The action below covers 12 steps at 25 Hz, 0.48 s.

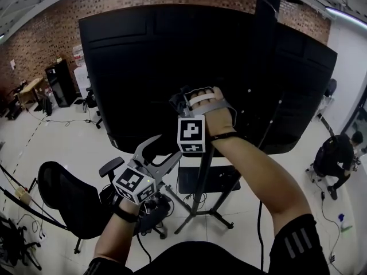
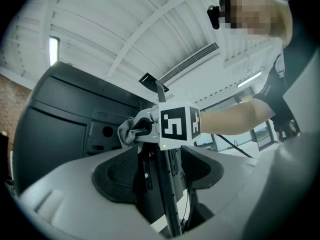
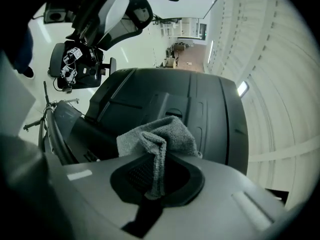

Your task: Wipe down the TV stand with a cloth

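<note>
The black back of the TV fills the head view, carried on a metal stand pole with splayed legs. My right gripper is raised against the TV's lower back, shut on a grey cloth that bunches out of its jaws toward the TV panel. The left gripper view shows that cloth beside the right gripper's marker cube. My left gripper hangs lower and to the left, open and holding nothing, with the stand pole in line beyond its jaws.
A black office chair stands on the floor at lower left. A person crouches at the far right. Cables trail over the pale floor near the stand's feet. A brick wall and shelves are behind at left.
</note>
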### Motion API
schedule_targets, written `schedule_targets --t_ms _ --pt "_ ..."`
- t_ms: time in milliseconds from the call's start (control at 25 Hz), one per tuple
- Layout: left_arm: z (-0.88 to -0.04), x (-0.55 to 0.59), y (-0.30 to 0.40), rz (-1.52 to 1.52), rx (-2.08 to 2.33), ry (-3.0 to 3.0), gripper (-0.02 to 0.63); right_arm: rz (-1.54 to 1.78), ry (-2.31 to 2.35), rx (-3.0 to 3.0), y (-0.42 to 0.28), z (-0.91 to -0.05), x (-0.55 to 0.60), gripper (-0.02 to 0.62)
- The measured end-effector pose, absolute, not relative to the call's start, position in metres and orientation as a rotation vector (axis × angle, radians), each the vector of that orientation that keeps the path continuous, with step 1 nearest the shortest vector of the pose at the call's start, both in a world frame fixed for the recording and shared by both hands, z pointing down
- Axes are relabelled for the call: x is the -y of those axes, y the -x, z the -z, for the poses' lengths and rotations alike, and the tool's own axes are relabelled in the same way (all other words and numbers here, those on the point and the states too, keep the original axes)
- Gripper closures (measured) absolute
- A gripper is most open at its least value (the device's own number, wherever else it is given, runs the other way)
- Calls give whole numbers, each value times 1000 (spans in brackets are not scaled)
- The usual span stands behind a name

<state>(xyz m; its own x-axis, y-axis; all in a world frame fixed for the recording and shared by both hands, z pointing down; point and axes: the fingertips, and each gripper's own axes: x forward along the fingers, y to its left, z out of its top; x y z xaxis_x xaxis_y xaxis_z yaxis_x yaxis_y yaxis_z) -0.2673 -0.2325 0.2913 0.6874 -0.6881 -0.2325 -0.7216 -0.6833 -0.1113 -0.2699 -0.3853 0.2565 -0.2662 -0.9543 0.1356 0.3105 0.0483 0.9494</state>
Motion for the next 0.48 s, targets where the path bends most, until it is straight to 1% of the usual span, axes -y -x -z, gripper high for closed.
schedule_targets --t_ms 480 --pt "-300 235 296 -228 -1203 2690 310 1516 -780 1260 275 -253 389 578"
